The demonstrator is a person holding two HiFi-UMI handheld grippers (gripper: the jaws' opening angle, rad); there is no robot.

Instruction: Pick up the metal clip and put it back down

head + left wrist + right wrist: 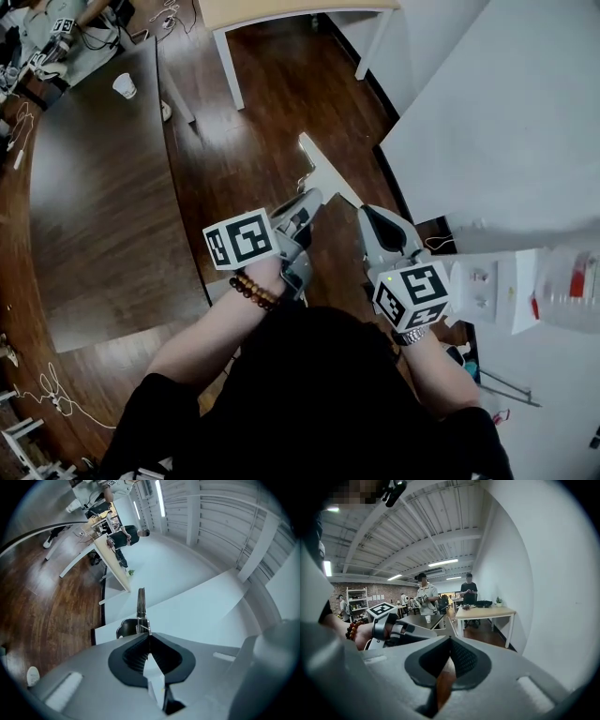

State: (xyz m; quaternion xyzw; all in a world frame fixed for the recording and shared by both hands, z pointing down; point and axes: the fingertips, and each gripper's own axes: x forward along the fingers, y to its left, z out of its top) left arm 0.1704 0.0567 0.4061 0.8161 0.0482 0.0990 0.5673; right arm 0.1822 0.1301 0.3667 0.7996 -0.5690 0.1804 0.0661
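Metal clip (141,609) lifted; putting it back down is not yet done.
Head view: left gripper (309,199) and right gripper (366,214) are raised side by side over the wood floor (244,141). Left gripper view: the jaws pinch the metal clip's lower end, and it juts past the tips, clear of any surface. Right gripper view: the jaws are pressed together on nothing. Lowering and release seem to remain.

The metal clip (141,603) gleams bare, the wood floor (47,592) glossy, the left claw (149,635) matt plastic.
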